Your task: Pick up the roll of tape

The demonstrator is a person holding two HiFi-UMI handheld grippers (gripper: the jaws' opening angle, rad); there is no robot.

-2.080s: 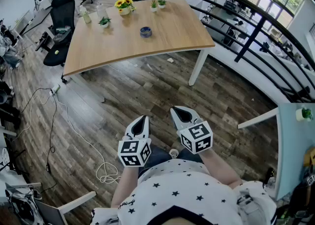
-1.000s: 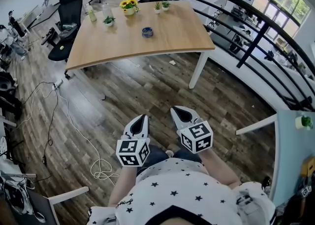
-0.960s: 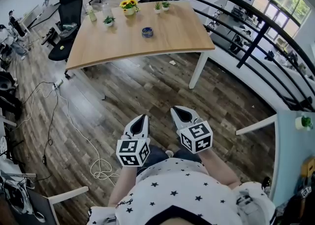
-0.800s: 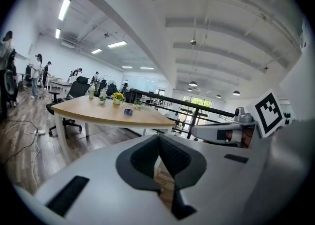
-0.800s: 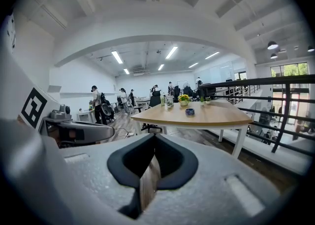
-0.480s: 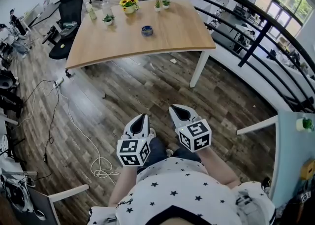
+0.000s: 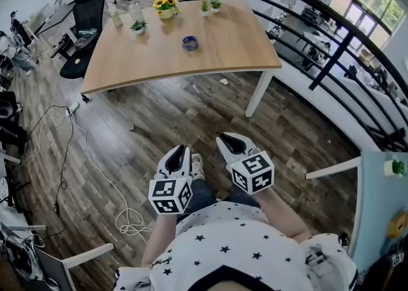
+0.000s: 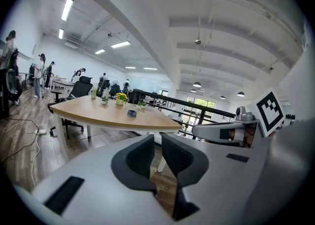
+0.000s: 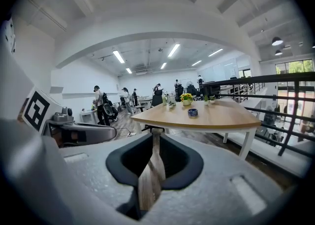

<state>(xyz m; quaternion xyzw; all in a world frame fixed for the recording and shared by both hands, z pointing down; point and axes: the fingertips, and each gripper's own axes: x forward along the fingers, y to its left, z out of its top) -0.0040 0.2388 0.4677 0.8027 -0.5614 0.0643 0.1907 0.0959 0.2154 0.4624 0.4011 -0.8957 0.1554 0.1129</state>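
Two-handed pose: L gripper [image 7: 178,149] & R gripper [image 7: 227,138] side by side, lower centre of head view, over wood floor [image 7: 159,118].
L jaws: narrow slit apart, just been opening, nothing btwn.
R jaws: narrow slit too, just been opening, only floor seen thru gap.
Tape roll [image 7: 189,42]: blue, lying on table [image 7: 159,63], upper centre of head view, well apart from both grippers.
Also on table: yellow flowers [image 7: 164,4] at far edge.
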